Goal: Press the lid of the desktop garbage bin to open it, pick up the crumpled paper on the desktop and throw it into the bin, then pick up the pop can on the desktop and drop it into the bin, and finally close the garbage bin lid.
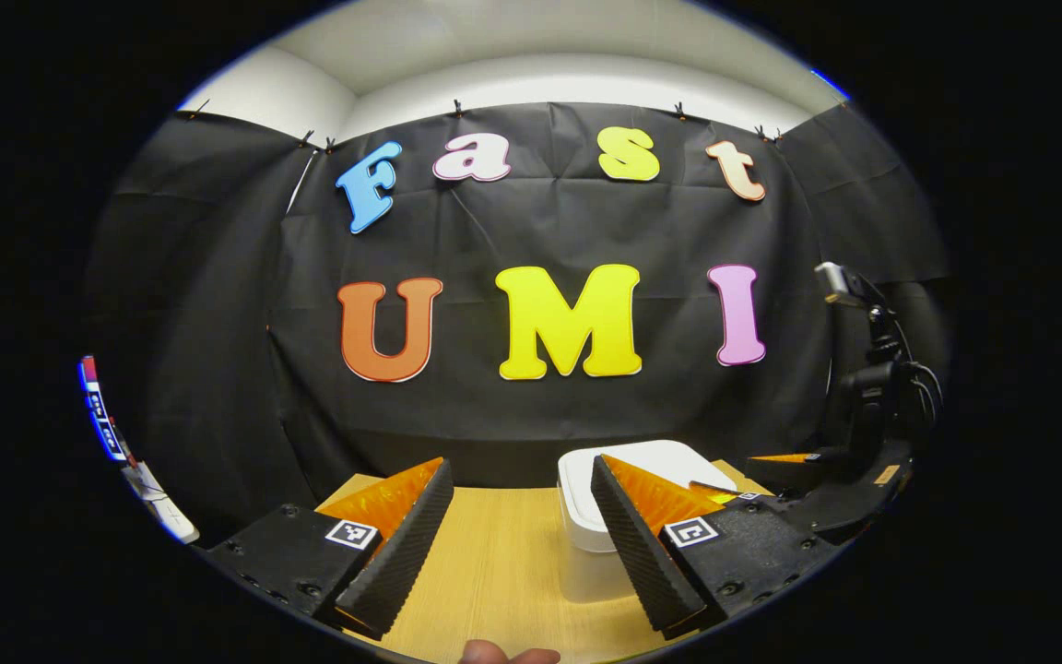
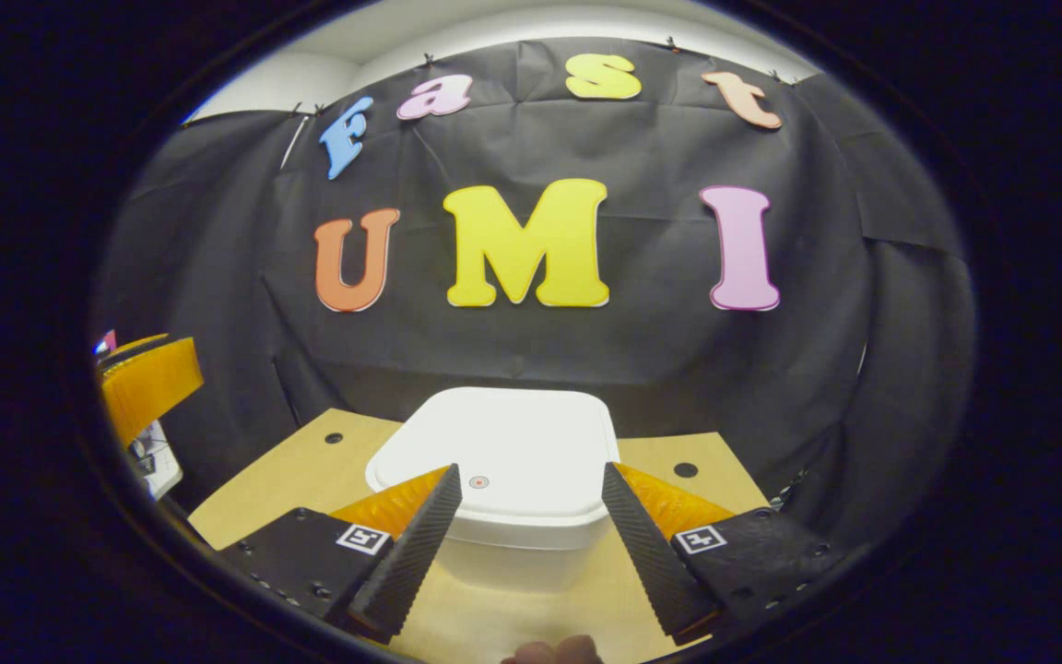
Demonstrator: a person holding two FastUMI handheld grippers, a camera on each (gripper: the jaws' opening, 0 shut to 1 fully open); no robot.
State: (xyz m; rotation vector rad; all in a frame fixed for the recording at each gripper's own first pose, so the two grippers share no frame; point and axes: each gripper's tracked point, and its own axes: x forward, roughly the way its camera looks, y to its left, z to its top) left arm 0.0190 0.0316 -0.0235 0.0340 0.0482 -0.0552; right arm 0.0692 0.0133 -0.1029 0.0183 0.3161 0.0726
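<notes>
The garbage bin (image 2: 503, 480), a white box with rounded corners, stands on the wooden desktop (image 2: 310, 470) near the booth's black cloth wall, and its lid (image 2: 513, 443) lies flat and closed. The right gripper view looks down on that lid from just in front and shows a small round mark (image 2: 478, 481) near its front edge, along with dark holes in the desktop on either side of the bin. The left gripper view catches the bin (image 1: 586, 526) from lower and further left, so that mostly its front wall and a strip of the lid appear, partly behind one finger; beyond it, on the right, the right gripper (image 1: 784, 461) hangs over the desktop with cables running up from its body. The right gripper (image 2: 522, 544) is spread wide, its fingers framing the bin's front on both sides, above it and gripping nothing. The left gripper (image 1: 517, 544) is likewise wide open and holds nothing, with bare desktop (image 1: 494, 553) between its fingers. A fingertip of the person (image 1: 503, 655) shows at the bottom edge.
</notes>
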